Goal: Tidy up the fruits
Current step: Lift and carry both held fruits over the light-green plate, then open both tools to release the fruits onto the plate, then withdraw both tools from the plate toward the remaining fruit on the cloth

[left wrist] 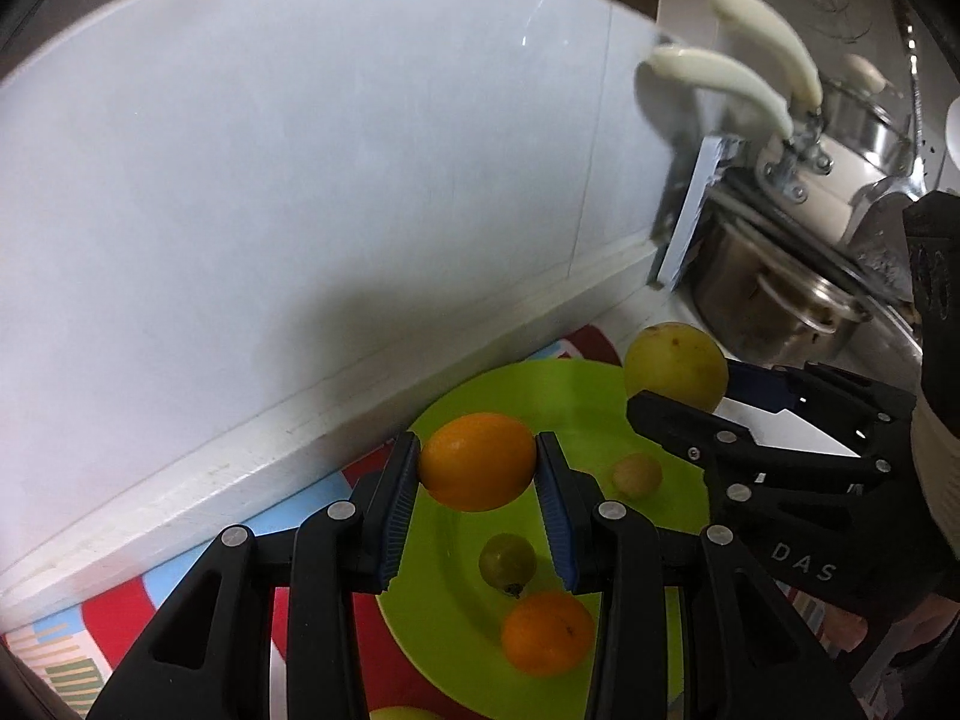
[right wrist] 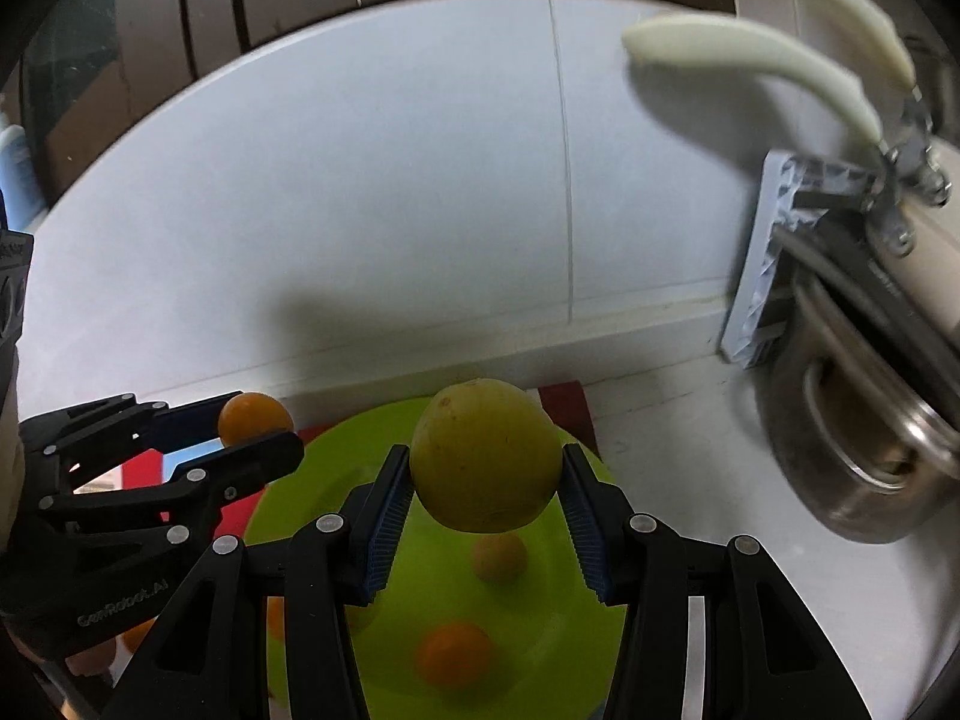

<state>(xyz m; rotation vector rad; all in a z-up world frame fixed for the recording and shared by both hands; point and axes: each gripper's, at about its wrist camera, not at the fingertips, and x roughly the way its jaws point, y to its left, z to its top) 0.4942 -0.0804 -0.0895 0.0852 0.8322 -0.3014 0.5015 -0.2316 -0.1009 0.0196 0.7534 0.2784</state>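
Note:
My left gripper (left wrist: 477, 465) is shut on an orange fruit (left wrist: 477, 461) and holds it above a lime-green plate (left wrist: 576, 402). My right gripper (right wrist: 487, 468) is shut on a larger yellow-green fruit (right wrist: 486, 455), also above the plate (right wrist: 336, 444). In the left wrist view the right gripper (left wrist: 678, 396) comes in from the right with the yellow-green fruit (left wrist: 675, 369). In the right wrist view the left gripper (right wrist: 258, 426) shows at the left with the orange fruit (right wrist: 255, 417). On the plate lie a second orange fruit (left wrist: 547, 633), a small green fruit (left wrist: 507, 561) and a small pale fruit (left wrist: 637, 475).
The plate rests on a red, blue and white patterned mat (left wrist: 72, 648) against a white wall (left wrist: 300, 180). Steel pots (left wrist: 774, 300) with cream handles (left wrist: 720, 81) stand at the right. Another yellow fruit (left wrist: 402, 713) peeks in at the bottom edge.

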